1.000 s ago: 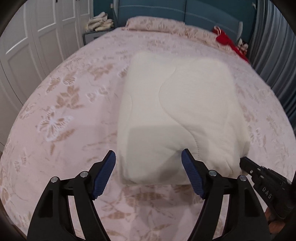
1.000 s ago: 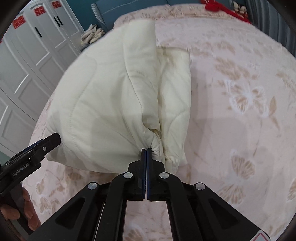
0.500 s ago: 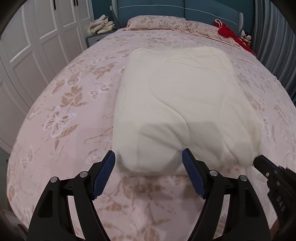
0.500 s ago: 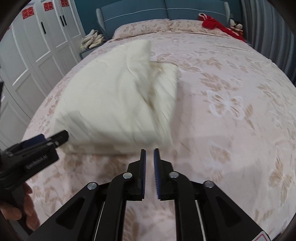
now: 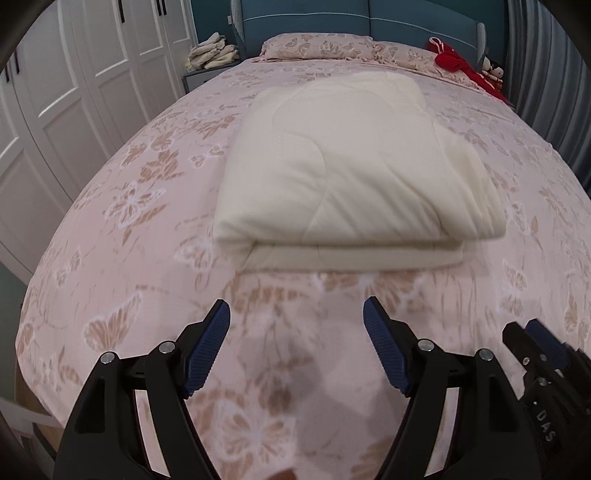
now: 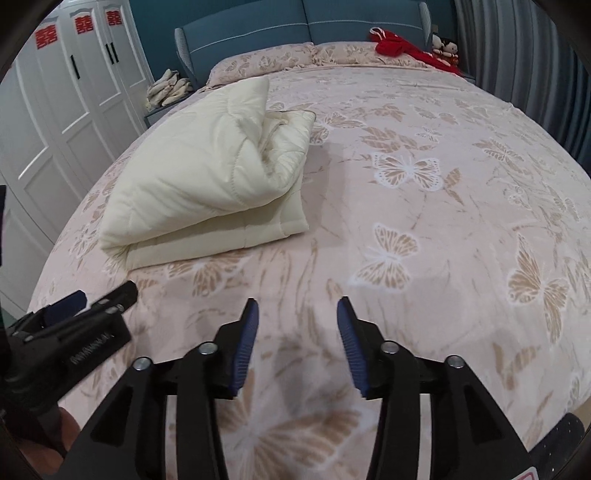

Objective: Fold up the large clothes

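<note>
A cream quilted garment [image 5: 347, 173] lies folded into a thick rectangular bundle on the pink butterfly-print bed [image 5: 122, 206]. In the right wrist view the same bundle [image 6: 207, 184] sits at the left, its right end puffed up and loosely tucked. My left gripper [image 5: 296, 314] is open, hanging over bare bedspread a short way in front of the bundle's near edge. The right gripper [image 6: 297, 310] has its jaws opening, with nothing between them, and is off to the right of the bundle. Each gripper shows in the other's view at the frame edge.
White wardrobe doors [image 6: 55, 122] line the left side. A blue headboard [image 5: 369, 18], patterned pillows [image 5: 317, 46], a red cloth [image 6: 402, 46] and small dolls [image 6: 445, 46] are at the far end. A pile of pale clothes [image 5: 214, 55] sits on a bedside stand. Grey curtains [image 6: 535, 55] hang at right.
The right gripper let go of the bundle's corner and its jaws spread apart. Both grippers drew back from the bundle, which now lies flat, farther away in both views.
</note>
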The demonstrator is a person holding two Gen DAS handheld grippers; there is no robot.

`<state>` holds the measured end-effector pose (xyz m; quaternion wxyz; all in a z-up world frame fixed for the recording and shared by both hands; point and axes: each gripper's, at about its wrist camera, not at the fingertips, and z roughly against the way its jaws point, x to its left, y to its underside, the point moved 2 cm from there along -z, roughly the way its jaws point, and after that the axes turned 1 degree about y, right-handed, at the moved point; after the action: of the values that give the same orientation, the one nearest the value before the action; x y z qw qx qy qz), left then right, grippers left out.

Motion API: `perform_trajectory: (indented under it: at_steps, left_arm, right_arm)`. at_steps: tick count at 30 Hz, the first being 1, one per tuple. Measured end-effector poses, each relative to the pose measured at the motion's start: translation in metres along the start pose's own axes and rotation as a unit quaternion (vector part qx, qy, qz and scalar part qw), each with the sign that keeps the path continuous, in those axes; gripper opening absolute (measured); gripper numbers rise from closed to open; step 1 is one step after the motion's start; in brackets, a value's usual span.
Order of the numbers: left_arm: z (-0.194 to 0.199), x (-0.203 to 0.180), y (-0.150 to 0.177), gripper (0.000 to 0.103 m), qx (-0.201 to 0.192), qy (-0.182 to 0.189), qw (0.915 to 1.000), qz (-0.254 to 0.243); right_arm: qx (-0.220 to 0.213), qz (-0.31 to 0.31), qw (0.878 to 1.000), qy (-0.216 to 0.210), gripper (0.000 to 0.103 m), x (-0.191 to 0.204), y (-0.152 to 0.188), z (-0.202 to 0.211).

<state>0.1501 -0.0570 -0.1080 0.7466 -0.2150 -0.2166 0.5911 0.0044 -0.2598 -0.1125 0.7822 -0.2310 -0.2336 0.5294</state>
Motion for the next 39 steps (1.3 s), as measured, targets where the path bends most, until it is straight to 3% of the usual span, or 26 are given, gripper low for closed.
perform_trajectory:
  at_steps: [15,26,39]
  left_arm:
    - [0.015,-0.002,0.037,0.073,-0.001,-0.013,0.9999,-0.009]
    - [0.021,0.000,0.041,0.073,-0.014,-0.033,0.9993,-0.005]
    - [0.026,0.006,0.041,0.073,-0.023,-0.031,0.9992,0.007]
  right_arm:
    - [0.005,0.027,1.000,-0.006,0.049,0.025,0.022,0.014]
    - [0.003,0.032,0.999,0.008,0.049,0.028,0.023,0.016]
    - [-0.003,0.041,0.999,0.017,0.049,0.032,0.022,0.020]
